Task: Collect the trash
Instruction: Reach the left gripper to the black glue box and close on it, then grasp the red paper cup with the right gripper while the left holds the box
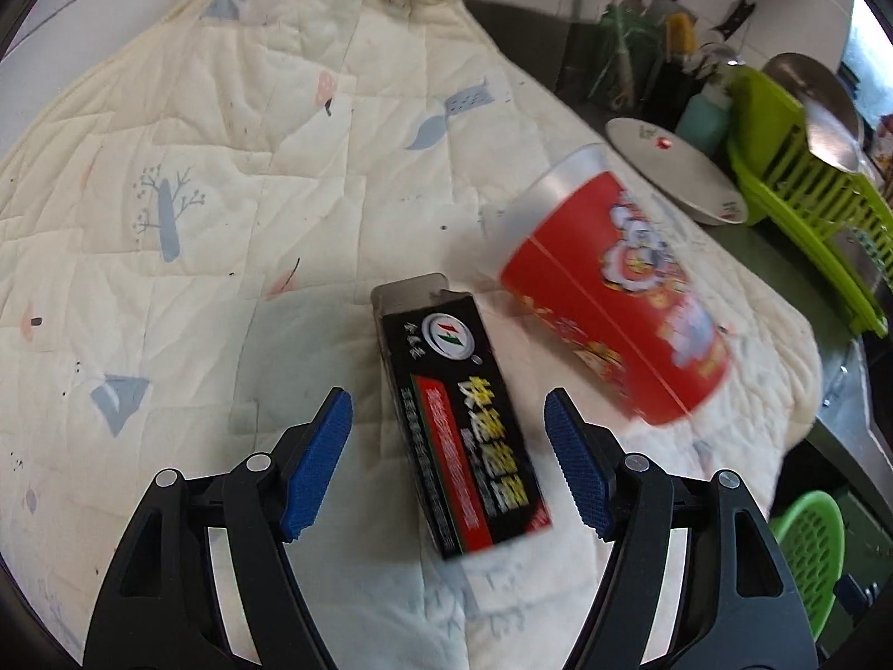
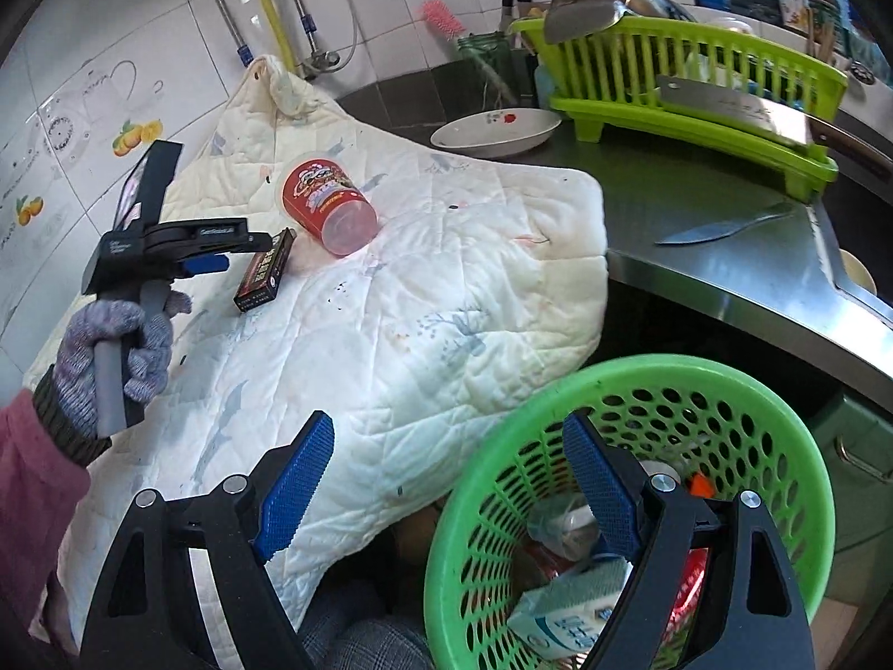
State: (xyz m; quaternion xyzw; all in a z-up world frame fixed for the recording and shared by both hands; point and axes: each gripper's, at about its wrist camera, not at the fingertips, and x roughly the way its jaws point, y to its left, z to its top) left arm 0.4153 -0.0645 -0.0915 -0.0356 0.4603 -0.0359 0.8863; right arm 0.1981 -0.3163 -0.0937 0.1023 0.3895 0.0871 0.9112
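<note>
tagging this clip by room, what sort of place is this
Most likely a home kitchen counter: tiled wall with tap pipes, a green dish rack holding steel pans, knives behind it, and a plate on the steel worktop. A quilted cloth covers part of it.

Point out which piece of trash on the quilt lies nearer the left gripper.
The black box: it lies between the left gripper's open, unclamped fingers, while the red cup lies tipped over beyond it.

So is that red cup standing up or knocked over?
Knocked over. The cup lies on its side on the quilt, its clear open end facing the camera.
</note>
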